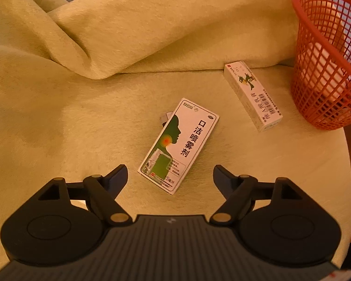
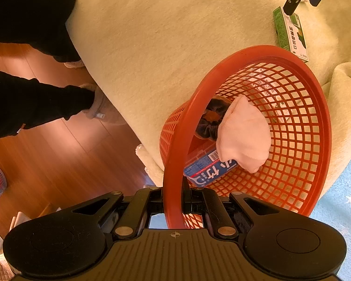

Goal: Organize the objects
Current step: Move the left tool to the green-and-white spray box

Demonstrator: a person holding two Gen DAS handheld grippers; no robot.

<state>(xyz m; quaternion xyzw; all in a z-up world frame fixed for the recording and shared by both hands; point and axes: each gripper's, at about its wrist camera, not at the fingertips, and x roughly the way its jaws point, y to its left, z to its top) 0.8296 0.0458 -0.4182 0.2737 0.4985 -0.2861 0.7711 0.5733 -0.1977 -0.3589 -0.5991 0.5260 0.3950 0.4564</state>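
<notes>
Right gripper (image 2: 173, 201) pinches basket (image 2: 175, 140) rim; only left view shows spray box (image 1: 179, 146).

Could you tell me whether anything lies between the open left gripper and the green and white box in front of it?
Nothing visible does. The left gripper hangs open over bare blanket, with the green and white box just ahead of its fingertips.
</notes>
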